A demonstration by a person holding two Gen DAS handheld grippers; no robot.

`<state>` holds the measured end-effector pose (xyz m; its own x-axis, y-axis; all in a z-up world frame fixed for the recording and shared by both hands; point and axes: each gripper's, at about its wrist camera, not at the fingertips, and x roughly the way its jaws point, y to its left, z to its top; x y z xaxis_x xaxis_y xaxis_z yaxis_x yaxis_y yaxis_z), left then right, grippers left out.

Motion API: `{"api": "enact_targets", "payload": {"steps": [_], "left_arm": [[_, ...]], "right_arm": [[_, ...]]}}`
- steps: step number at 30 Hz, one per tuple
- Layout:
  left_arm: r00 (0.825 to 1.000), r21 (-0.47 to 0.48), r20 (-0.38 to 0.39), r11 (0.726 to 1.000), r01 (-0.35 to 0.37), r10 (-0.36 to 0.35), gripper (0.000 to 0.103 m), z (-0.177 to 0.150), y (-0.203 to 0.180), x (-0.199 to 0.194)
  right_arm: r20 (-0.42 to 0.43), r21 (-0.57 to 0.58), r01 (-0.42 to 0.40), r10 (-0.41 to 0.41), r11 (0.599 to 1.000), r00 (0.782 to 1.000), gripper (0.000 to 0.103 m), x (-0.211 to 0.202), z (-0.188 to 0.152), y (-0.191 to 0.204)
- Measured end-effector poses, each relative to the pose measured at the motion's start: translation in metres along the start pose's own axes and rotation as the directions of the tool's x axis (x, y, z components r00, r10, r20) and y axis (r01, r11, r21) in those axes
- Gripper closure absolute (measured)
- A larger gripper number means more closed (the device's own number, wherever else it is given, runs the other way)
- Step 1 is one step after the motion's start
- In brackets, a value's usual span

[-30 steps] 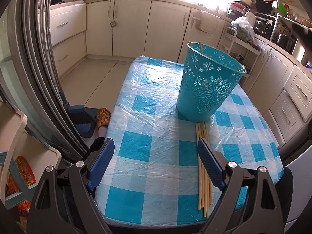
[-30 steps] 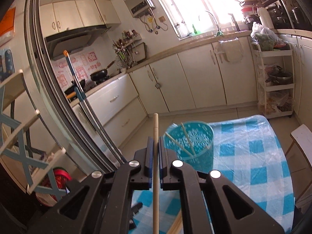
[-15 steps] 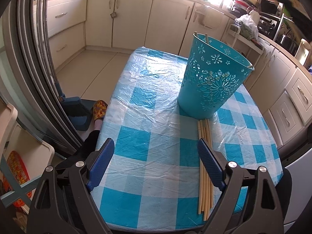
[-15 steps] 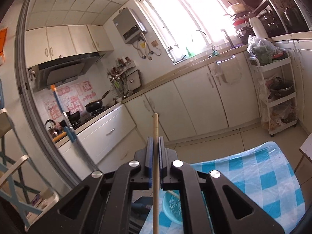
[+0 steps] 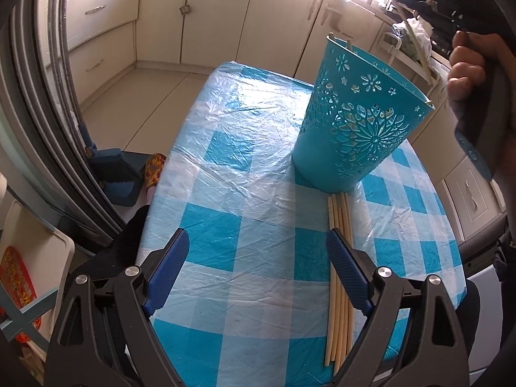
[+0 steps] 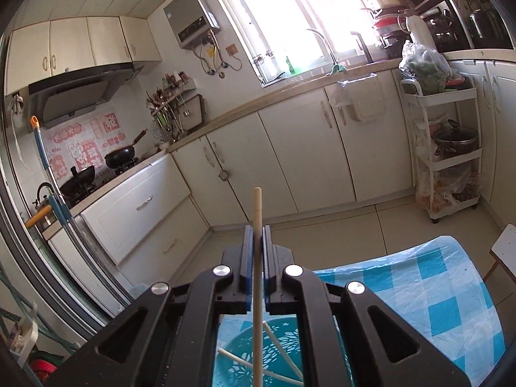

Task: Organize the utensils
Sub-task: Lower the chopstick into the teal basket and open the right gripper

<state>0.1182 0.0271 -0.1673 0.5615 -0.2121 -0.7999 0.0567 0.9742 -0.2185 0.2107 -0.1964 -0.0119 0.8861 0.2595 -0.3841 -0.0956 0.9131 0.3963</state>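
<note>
A turquoise cut-out basket (image 5: 358,119) stands on the blue checked table (image 5: 245,174). Several wooden chopsticks (image 5: 338,274) lie in a bundle in front of it. My left gripper (image 5: 254,264) is open and empty low over the table's near edge, its right finger beside the bundle. My right gripper (image 6: 256,242) is shut on one chopstick (image 6: 257,258), held upright above the basket (image 6: 277,351), which holds a few chopsticks. The right gripper and hand also show at the upper right in the left wrist view (image 5: 477,74).
Cream kitchen cabinets (image 5: 225,16) run behind the table. A white trolley (image 6: 445,148) stands at the right. A slipper and blue dustpan (image 5: 135,174) lie on the floor left of the table. A metal door frame (image 5: 38,103) rises at the left.
My right gripper has risen and come over the basket with the chopstick, now looking down into it. My left gripper has tilted slightly downward and stays open.
</note>
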Motion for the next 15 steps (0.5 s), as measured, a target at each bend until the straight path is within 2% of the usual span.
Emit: {"api": "enact_targets", "payload": {"steps": [8,15], "left_arm": [[1.0,0.003,-0.011,1.0,-0.001,0.001,0.02,0.0,-0.004,0.005],[1.0,0.011,-0.009,1.0,-0.003,0.003,0.02,0.001,-0.006,0.001]], "right_arm": [[-0.052,-0.033,0.025,-0.027,0.999,0.998,0.097,0.009,-0.014,-0.001],[-0.032,-0.033,0.048,-0.049,0.998,0.998,0.096,0.005,-0.013,-0.004]]}}
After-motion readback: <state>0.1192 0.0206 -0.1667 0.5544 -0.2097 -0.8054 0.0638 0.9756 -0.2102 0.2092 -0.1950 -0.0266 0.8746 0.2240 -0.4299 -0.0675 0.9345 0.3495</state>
